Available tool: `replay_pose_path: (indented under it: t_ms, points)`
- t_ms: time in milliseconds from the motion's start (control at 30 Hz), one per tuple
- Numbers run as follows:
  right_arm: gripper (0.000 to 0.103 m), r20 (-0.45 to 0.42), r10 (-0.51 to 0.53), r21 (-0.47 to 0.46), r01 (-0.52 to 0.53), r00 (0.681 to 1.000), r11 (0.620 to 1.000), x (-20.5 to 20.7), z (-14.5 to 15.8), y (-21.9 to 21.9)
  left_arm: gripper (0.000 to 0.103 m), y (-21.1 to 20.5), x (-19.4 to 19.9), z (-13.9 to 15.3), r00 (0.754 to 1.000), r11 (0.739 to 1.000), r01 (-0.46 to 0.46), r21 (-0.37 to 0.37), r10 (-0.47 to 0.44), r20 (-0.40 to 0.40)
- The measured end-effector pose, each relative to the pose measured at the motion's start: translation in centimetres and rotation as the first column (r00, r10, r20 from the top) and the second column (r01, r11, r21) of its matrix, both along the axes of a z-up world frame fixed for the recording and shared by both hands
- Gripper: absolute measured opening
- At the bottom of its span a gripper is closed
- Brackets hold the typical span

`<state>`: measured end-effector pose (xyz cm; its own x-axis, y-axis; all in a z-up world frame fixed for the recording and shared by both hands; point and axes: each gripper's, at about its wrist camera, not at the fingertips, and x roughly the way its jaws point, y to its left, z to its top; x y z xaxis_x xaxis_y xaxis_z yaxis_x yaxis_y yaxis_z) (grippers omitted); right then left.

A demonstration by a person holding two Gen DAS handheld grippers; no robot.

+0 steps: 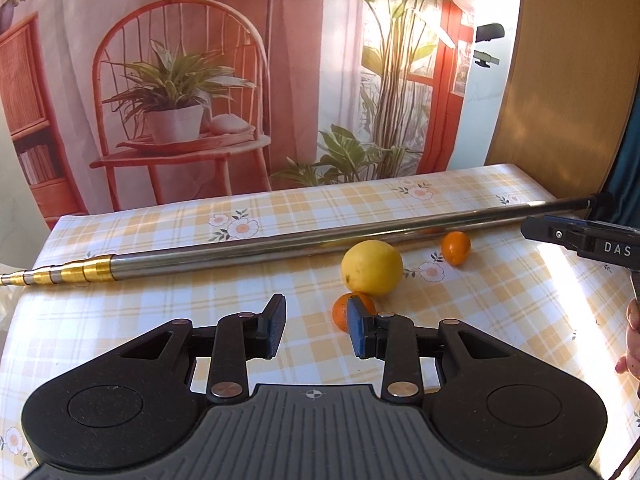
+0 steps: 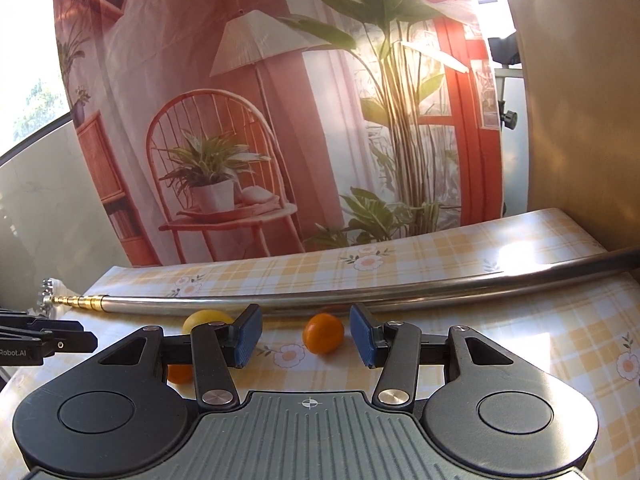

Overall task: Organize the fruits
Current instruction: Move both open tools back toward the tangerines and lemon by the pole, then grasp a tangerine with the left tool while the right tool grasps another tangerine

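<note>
Behind the desk (image 1: 120, 320) hangs a printed backdrop (image 1: 180, 80) of a wicker chair, potted plants and a lamp, and the desk itself wears a yellow plaid cloth with daisies. Across the cloth lies a long telescopic metal pole (image 1: 280, 240), its brass-coloured sections at the left end. Just in front of the pole sit three fruits: a yellow lemon (image 1: 372, 267), a small orange (image 1: 456, 247) to its right near the pole, and a second orange (image 1: 345, 312) touching the lemon's near side. The left gripper (image 1: 316, 330) has its fingers spread apart and empty; the second orange sits just behind the right finger, partly hidden by it. The right gripper (image 2: 306, 334) is likewise released, holding nothing, with the small orange (image 2: 323, 333) lying on the cloth ahead of the gap between its fingers, nearer the right one.
</note>
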<state>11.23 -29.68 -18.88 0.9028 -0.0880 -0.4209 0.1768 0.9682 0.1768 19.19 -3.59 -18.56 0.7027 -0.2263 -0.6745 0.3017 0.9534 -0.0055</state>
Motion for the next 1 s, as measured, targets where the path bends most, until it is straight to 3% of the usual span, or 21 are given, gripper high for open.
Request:
replay_pose_path:
  t_ms: [200, 433, 1000]
  points:
    - [0.045, -0.013, -0.02, -0.047, 0.02, 1.0, 0.999, 2.3, -1.9, -0.2, 0.036, -1.7, 1.9, -2.5, 0.995, 0.996, 0.084, -0.01, -0.085, -0.05]
    - [0.046, -0.019, -0.019, -0.064, 0.017, 1.0, 0.998, 4.5, -3.6, 0.2, 0.036, -2.5, 4.3, -5.0, 0.989, 0.996, 0.083, -0.042, -0.087, -0.122]
    - [0.046, 0.029, -0.067, 0.022, 0.067, 0.997, 0.998, 6.3, -5.3, -1.3, 0.041, -3.4, 6.7, -6.7, 0.985, 0.996, 0.086, -0.036, -0.09, -0.146]
